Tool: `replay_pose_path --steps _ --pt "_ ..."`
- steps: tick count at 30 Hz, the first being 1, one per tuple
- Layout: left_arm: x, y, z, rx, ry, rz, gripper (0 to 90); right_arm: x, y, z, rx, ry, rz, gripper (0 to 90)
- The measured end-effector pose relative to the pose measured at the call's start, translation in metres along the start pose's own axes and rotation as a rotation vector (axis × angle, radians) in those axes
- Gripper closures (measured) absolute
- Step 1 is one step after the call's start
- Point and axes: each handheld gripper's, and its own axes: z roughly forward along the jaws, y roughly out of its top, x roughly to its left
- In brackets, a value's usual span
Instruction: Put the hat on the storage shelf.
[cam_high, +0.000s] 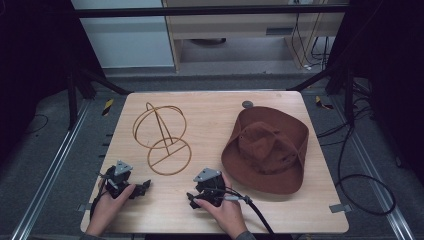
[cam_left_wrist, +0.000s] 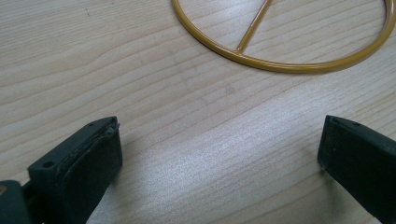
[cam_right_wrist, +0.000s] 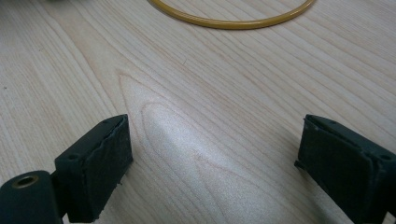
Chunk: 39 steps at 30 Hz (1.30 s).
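Resting near the front edge of the wooden table (cam_high: 210, 107), both hand-held grippers sit low on the bare wood. The left gripper (cam_high: 142, 187) lies toward the front-left corner, held by the person's left hand (cam_high: 112, 200), with its 2 jaws spread wide and nothing between them; its own view shows the jaws (cam_left_wrist: 219, 154) far apart over plain wood grain. The right gripper (cam_high: 191, 199) sits near the middle of the front edge under the right hand (cam_high: 222, 210), its jaws also wide apart and empty, as seen in its own view (cam_right_wrist: 212, 158).

Just beyond the grippers, on the left half of the table, stands a yellow wire hat stand (cam_high: 162, 137): a flat ring base with a crossbar, an upright rod and 2 crossed hoops on top. The near arc of its base ring appears at the top of both gripper views (cam_left_wrist: 280, 65) (cam_right_wrist: 233, 22), close to the jaws but apart from them.

A brown felt wide-brimmed hat (cam_high: 267, 147) lies crown up on the right half of the table, well apart from the stand, its brim near the right gripper without touching it.
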Motion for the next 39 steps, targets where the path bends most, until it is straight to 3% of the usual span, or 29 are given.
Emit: replay_pose_path --steps 16,19,21,24,31,34,39 --pt "0.000 0.000 0.000 0.000 0.000 0.001 0.0 0.002 -0.001 -0.001 0.001 -0.012 0.012 9.9" --pt "0.000 0.000 0.000 0.001 0.001 0.006 0.0 0.004 0.001 -0.004 0.031 0.014 -0.004 11.7" --pt "0.000 0.000 0.000 -0.002 0.001 0.003 0.0 0.005 0.005 -0.014 0.054 0.041 -0.033 11.3" --pt "0.000 0.000 0.000 -0.002 0.000 0.004 0.0 0.005 0.012 -0.030 0.063 0.020 -0.075 11.6" --pt "0.000 0.000 0.000 -0.002 0.000 0.004 0.0 -0.011 0.019 -0.063 0.085 0.038 -0.065 11.0" --pt "0.000 0.000 0.000 -0.002 0.000 0.004 0.0 -0.022 0.022 -0.083 0.085 0.026 -0.066 11.8" --pt "0.000 0.000 0.000 -0.002 0.000 0.004 0.0 -0.037 0.023 -0.101 0.098 0.003 -0.098 12.0"
